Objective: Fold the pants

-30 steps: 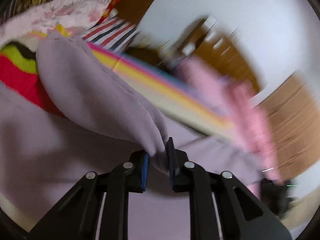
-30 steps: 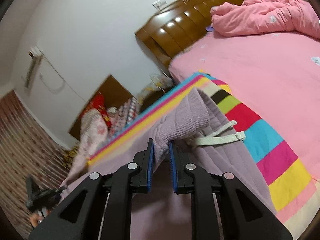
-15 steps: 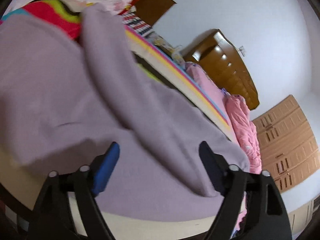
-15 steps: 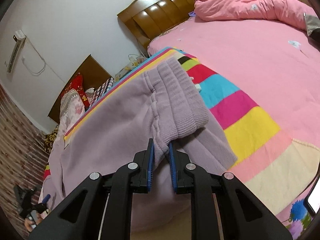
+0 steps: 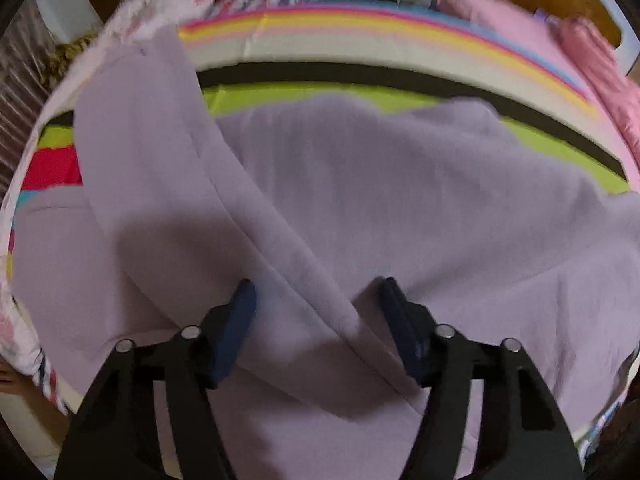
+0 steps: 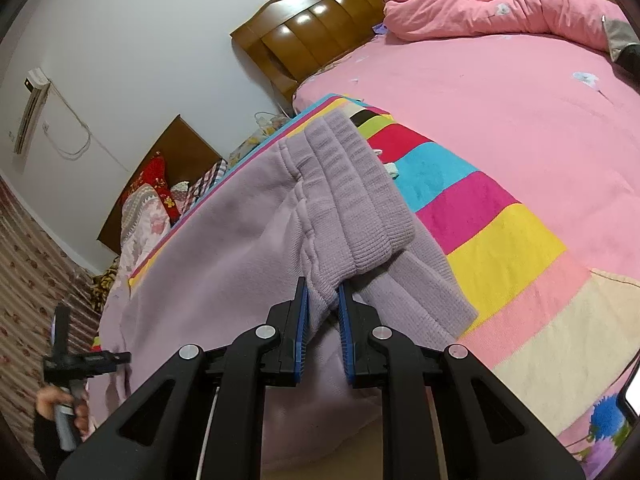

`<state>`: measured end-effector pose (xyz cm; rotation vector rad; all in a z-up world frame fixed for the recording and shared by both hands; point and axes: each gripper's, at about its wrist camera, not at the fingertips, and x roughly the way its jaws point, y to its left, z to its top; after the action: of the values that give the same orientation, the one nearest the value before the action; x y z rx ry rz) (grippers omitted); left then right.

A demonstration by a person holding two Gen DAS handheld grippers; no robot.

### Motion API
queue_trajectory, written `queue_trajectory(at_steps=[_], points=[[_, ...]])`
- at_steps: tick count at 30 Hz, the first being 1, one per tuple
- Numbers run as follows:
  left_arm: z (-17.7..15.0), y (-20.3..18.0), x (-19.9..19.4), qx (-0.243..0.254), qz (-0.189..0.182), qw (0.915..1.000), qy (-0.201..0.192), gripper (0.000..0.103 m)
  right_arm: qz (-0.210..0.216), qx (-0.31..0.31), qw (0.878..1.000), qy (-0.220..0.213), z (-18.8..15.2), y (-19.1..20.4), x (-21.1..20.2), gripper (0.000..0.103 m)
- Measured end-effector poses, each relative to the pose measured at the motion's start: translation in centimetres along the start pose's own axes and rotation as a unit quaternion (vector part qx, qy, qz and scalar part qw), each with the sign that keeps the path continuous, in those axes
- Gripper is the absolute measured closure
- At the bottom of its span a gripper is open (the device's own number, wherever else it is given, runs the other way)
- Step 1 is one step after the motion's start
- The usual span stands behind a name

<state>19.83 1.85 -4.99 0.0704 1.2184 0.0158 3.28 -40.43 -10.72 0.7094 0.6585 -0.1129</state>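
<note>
Lilac sweatpants (image 5: 360,184) lie spread over a striped blanket (image 5: 360,92) on the bed. In the left wrist view my left gripper (image 5: 316,304) points steeply down at them. Its jaws are closing, and a raised fold of a pant leg runs between the blue pads (image 5: 240,312), which stand apart from the cloth. In the right wrist view my right gripper (image 6: 322,300) is shut on the ribbed waistband (image 6: 352,200), which lies doubled over near the bed's edge. A white drawstring end (image 6: 390,168) peeks out beside the waistband.
The striped blanket (image 6: 480,216) covers a pink bedspread (image 6: 520,100). A crumpled pink quilt (image 6: 500,8) lies by the wooden headboard (image 6: 340,32). Folded clothes and pillows (image 6: 152,200) pile up at the far side. A hand (image 6: 60,404) holds the other gripper's handle at lower left.
My left gripper let go of the pant leg, opened wide, tipped down over the pants and has narrowed around a fold. My right gripper lowered the waistband onto the bed, then held still.
</note>
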Motion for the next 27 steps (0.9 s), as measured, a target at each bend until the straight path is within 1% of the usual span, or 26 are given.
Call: queue_trajectory(at_steps=[1,2,4,5,6,7,8,9,10,11,12,13,14,15,16,17,18,20,22,23,25,27], points=[[-0.5,0.7,-0.4,-0.006,-0.001,0.9999,-0.01,0.069,0.001,-0.002,1.0,0.0,0.0,-0.1,-0.1,0.087],[-0.8,2.0,-1.1,-0.023,-0.03,0.9991,-0.02,0.096,0.003,-0.004,1.0,0.001,0.1,-0.1,-0.2,0.087],[-1.7,3.9,-2.1,-0.049,-0.082,0.9946,-0.041,0.096,0.009,-0.006,1.0,0.0,0.4,-0.1,-0.3,0.087],[-2.5,5.6,-3.3,-0.07,-0.123,0.9877,-0.068,0.097,0.014,-0.007,1.0,-0.002,0.6,0.0,-0.4,0.087],[-2.9,6.2,-4.0,-0.087,-0.149,0.9812,-0.088,0.097,0.02,-0.007,1.0,-0.004,0.8,0.1,-0.6,0.087],[-3.3,6.3,-5.1,-0.102,-0.18,0.9709,-0.12,0.097,0.035,-0.006,0.999,-0.008,1.1,0.1,-1.3,0.087],[-4.4,6.9,-6.6,-0.108,-0.203,0.9609,-0.154,0.097,0.045,-0.005,0.999,-0.009,1.2,0.2,-1.7,0.087],[-5.9,8.0,-8.2,-0.111,-0.209,0.9541,-0.184,0.097,0.057,-0.007,0.998,-0.01,1.3,0.3,-2.4,0.087],[-7.1,9.0,-9.0,-0.116,-0.212,0.951,-0.193,0.097,0.06,-0.01,0.998,-0.01,1.3,0.4,-2.8,0.087],[-8.3,9.8,-9.1,-0.124,-0.227,0.9463,-0.194,0.097,0.058,-0.02,0.998,-0.009,1.1,0.4,-3.3,0.087],[-9.0,10.3,-8.7,-0.131,-0.238,0.9436,-0.188,0.097,0.054,-0.025,0.998,-0.004,0.8,0.3,-3.5,0.087],[-9.8,10.9,-7.8,-0.141,-0.247,0.9422,-0.177,0.097,0.051,-0.026,0.998,0.006,0.4,0.0,-3.5,0.087],[-10.8,11.3,-6.6,-0.148,-0.247,0.9428,-0.168,0.097,0.046,-0.027,0.998,0.022,-0.3,-0.5,-3.1,0.087],[-11.4,11.1,-5.8,-0.15,-0.245,0.944,-0.163,0.097,0.031,-0.031,0.998,0.037,-1.0,-0.9,-2.6,0.087],[-11.8,11.1,-4.5,-0.155,-0.24,0.9464,-0.15,0.097,0.024,-0.035,0.998,0.043,-1.6,-1.3,-2.1,0.088],[-11.9,11.0,-2.8,-0.162,-0.236,0.9477,-0.141,0.097,0.027,-0.033,0.998,0.041,-1.8,-1.5,-2.1,0.089],[-12.1,11.0,-2.3,-0.163,-0.235,0.9479,-0.139,0.097,0.027,-0.031,0.998,0.04,-1.8,-1.3,-2.1,0.089],[-11.9,10.9,-2.9,-0.165,-0.237,0.9456,-0.15,0.097,0.027,-0.029,0.999,0.038,-1.2,-0.8,-2.7,0.089],[-11.7,10.3,-4.4,-0.161,-0.237,0.9431,-0.169,0.097,0.034,-0.043,0.998,0.032,-0.8,0.2,-3.9,0.089],[-11.6,10.1,-5.7,-0.153,-0.227,0.9443,-0.182,0.097,0.034,-0.05,0.998,0.033,-0.8,0.4,-4.3,0.089],[-12.1,9.7,-6.6,-0.143,-0.214,0.9479,-0.188,0.099,0.023,-0.059,0.997,0.04,-1.1,0.3,-4.5,0.089],[-13.3,9.3,-6.3,-0.141,-0.209,0.9519,-0.174,0.1,0.015,-0.046,0.997,0.061,-1.7,-1.1,-3.4,0.089]])
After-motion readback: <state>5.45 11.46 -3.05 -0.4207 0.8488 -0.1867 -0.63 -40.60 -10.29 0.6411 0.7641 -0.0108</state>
